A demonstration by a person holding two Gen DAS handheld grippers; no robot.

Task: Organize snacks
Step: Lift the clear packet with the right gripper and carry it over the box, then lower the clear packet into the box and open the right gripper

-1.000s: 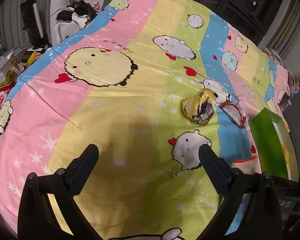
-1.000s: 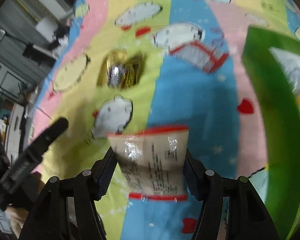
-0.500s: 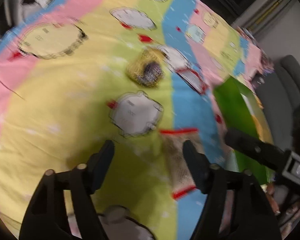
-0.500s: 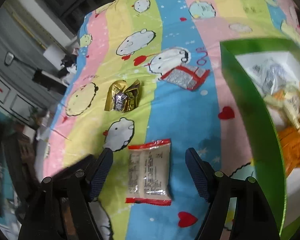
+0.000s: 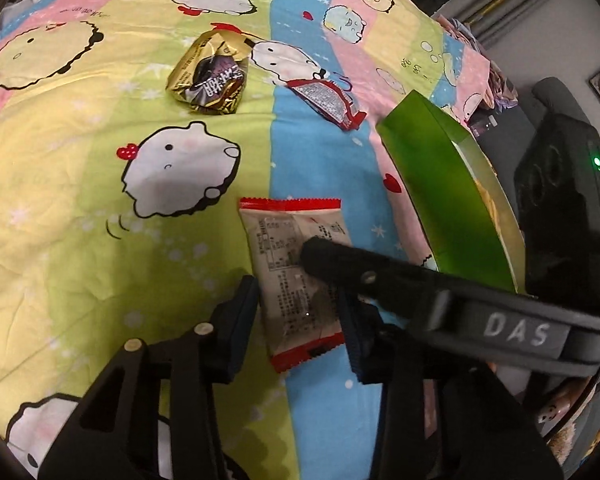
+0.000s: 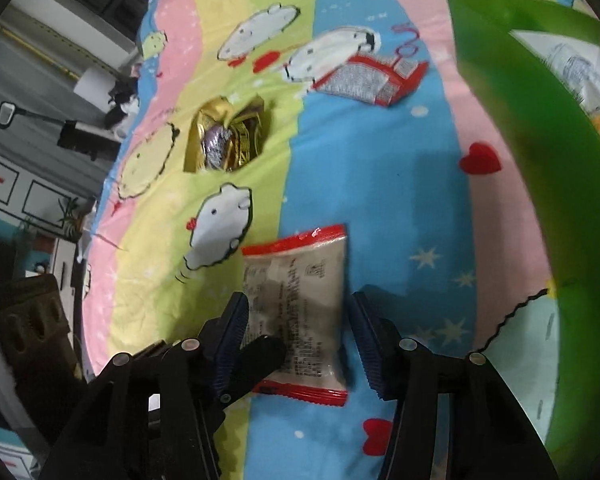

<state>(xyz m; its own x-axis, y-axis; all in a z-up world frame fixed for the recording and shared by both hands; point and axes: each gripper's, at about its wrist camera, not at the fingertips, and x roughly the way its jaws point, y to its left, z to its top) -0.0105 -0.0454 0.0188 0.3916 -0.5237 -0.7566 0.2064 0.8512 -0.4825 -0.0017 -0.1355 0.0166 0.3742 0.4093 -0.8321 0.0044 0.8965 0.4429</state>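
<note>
The left gripper (image 5: 298, 316) has closed on the packet (image 5: 296, 276) lying at lower centre on the bedsheet (image 5: 80, 200). The right gripper (image 6: 296, 344) is closing around it (pads apart). Pickup has begun. Only the right view shows inside the green box (image 6: 540, 140).

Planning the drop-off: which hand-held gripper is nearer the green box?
Right. The right hand-held gripper, jaws closing around the red-edged packet, lies between the green box and the left hand-held gripper, which is shut on that packet.
</note>
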